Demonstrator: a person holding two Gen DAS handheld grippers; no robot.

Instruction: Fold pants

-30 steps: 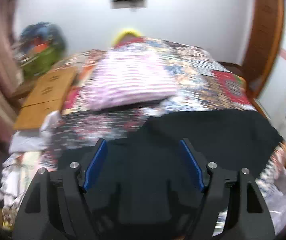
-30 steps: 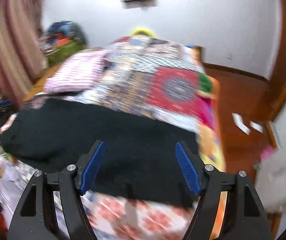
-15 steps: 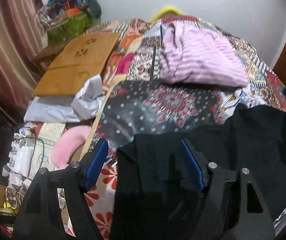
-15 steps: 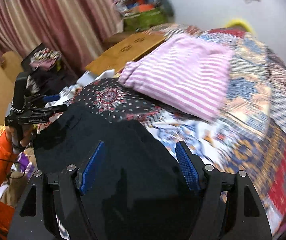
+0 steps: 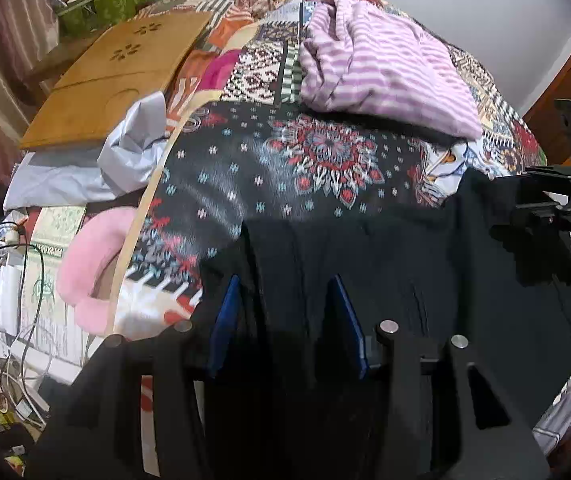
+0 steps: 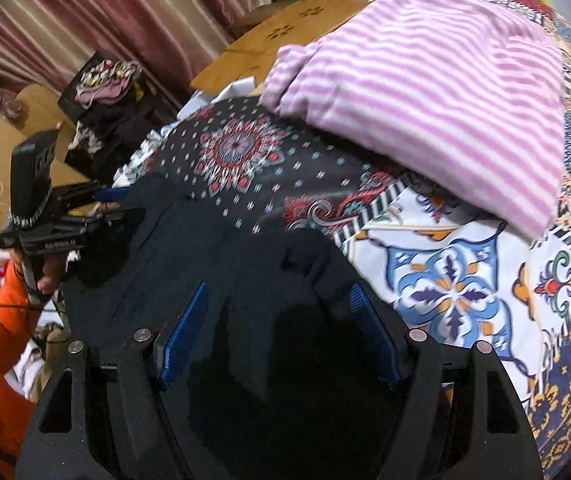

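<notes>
The soft, limp black cloth pants [image 5: 425, 280] probably crumple; the closing left gripper [image 5: 285, 304] straddles their edge, while the right gripper [image 6: 281, 312] stands spread.

A: Layout? Where did the black fabric pants [image 5: 425, 264] sit?

B: On the patchwork-patterned bedspread [image 5: 285, 176], at its near edge. The pink-and-white striped folded garment [image 5: 385, 68] lay behind them, farther up the bed.

A: Off to the left?

B: The flat tan wooden board with flower cutouts [image 5: 125, 76] lay left of the striped garment, with the crumpled pale grey cloth [image 5: 133, 148] in front of it. The pink curved plush pillow [image 5: 85, 264] lay below that, beside the bed edge.

A: Grippers?

B: The left gripper [image 5: 285, 300] stood over the pants' left end, closing, cloth between the jaws. The right gripper [image 6: 281, 316] stood over the right end.
</notes>
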